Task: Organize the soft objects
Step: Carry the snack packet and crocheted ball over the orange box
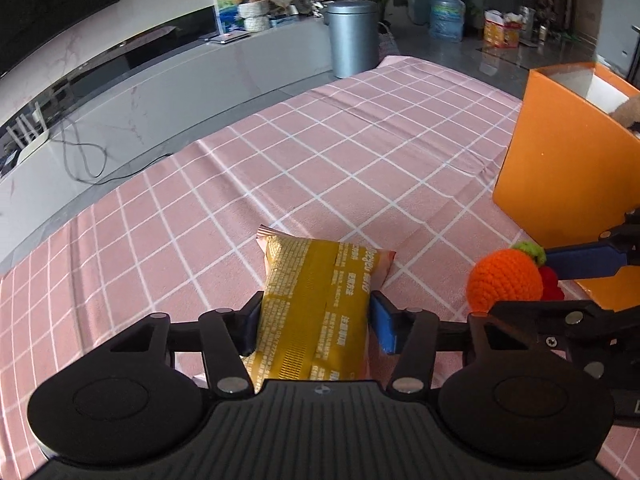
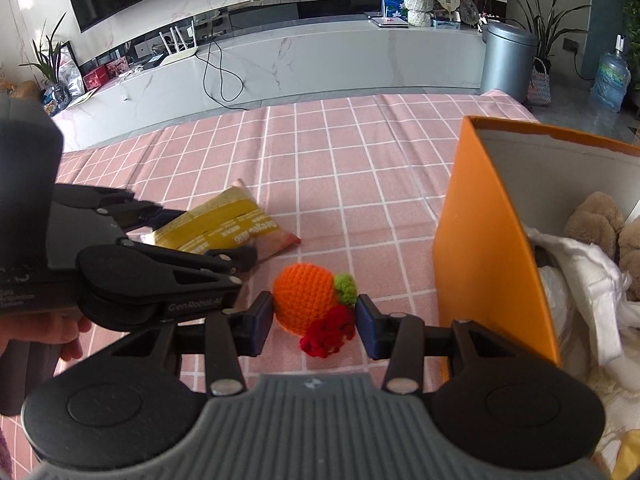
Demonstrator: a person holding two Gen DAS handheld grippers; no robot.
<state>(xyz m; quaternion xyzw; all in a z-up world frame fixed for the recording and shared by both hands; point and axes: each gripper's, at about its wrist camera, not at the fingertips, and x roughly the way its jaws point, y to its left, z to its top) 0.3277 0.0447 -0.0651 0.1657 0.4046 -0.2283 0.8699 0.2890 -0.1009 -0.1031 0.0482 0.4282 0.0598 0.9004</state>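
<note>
So the left gripper (image 1: pixel 314 320) has its two blue pads pinching one yellow snack bag (image 1: pixel 316 308) across the middle. The bag has white print all over its back, mostly too small to read, though a word like "Cheegeo" shows near the far end. The bag's far end rests on the pink checked cloth (image 1: pixel 320 152), near side of the table.

The right gripper (image 2: pixel 314 320) is pinching one crochet toy (image 2: pixel 306 298), an orange ball with a green tuft and a red bit hanging at its near side. It sits just right of the snack bag, close to the cloth, can't tell if it's touching. You can read "GenRobot.AI" on the side of the left gripper in the right wrist view.

One orange box (image 2: pixel 480 240) stands at the right, open on top, with a white cloth (image 2: pixel 580 280) and a brown plush toy (image 2: pixel 596 220) inside. Far back there's one grey bin (image 2: pixel 508 60) and one water jug (image 2: pixel 610 80)
</note>
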